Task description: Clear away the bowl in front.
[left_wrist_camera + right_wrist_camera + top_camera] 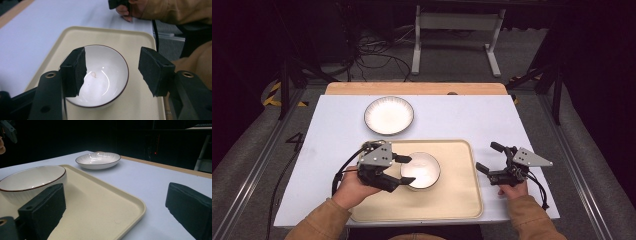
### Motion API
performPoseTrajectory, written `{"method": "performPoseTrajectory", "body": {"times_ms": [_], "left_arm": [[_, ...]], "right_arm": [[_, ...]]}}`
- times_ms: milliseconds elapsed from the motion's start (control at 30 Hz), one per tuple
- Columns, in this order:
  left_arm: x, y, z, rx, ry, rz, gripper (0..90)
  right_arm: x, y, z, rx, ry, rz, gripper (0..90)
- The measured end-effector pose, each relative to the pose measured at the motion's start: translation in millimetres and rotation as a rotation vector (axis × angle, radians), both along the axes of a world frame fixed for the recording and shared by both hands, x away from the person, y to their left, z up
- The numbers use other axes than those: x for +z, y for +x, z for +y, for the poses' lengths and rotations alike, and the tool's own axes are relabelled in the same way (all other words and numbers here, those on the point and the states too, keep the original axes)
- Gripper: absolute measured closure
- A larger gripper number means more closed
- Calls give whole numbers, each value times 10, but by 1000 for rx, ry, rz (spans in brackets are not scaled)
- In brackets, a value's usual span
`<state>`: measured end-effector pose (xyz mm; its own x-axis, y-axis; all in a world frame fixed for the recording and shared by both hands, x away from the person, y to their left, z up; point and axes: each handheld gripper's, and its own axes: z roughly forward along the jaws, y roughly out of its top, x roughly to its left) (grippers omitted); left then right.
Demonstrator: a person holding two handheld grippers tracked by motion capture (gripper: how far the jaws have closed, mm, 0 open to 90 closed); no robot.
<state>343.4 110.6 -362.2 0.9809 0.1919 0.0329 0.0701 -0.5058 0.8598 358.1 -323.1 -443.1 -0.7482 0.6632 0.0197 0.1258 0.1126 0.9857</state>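
Straddling the white bowl (pixel 422 170) on the beige tray (pixel 462 195), left gripper (pixel 406 169) jaws gape apart; right gripper (pixel 488 157) rests wide open on the worktop (pixel 462 117).

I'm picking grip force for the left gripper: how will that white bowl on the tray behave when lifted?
The bowl looks like glazed ceramic, so probably rigid and breakable. Its glossy, reflective surface suggests the left gripper pads could slip. Its rounded wall may tilt if pinched by one rim on the tray.

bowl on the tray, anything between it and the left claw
Nothing visible. The open left claw already sits at the bowl on the tray, one pad over the bowl's inside and the other outside its rim; the plate lies farther back.
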Motion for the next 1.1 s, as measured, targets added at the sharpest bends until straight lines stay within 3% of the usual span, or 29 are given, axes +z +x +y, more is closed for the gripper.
{"method": "performPoseTrajectory", "body": {"times_ms": [100,400,667,867,900,1100], "left_arm": [[-10,-5,153,43,-63,21,402],[-100,10,524,143,-178,63,380],[-243,28,757,185,-238,79,331],[-393,62,941,199,-330,111,298],[-426,63,960,210,-337,127,297],[-570,97,1051,269,-341,137,274]], "right_arm": [[0,4,-12,-1,9,-2,30],[1,2,-41,-9,33,-2,29],[1,-1,-48,-14,40,-3,30],[2,-6,-53,-16,41,-4,29],[2,-6,-54,-17,41,-5,29],[4,-12,-54,-21,39,-13,29]]}}
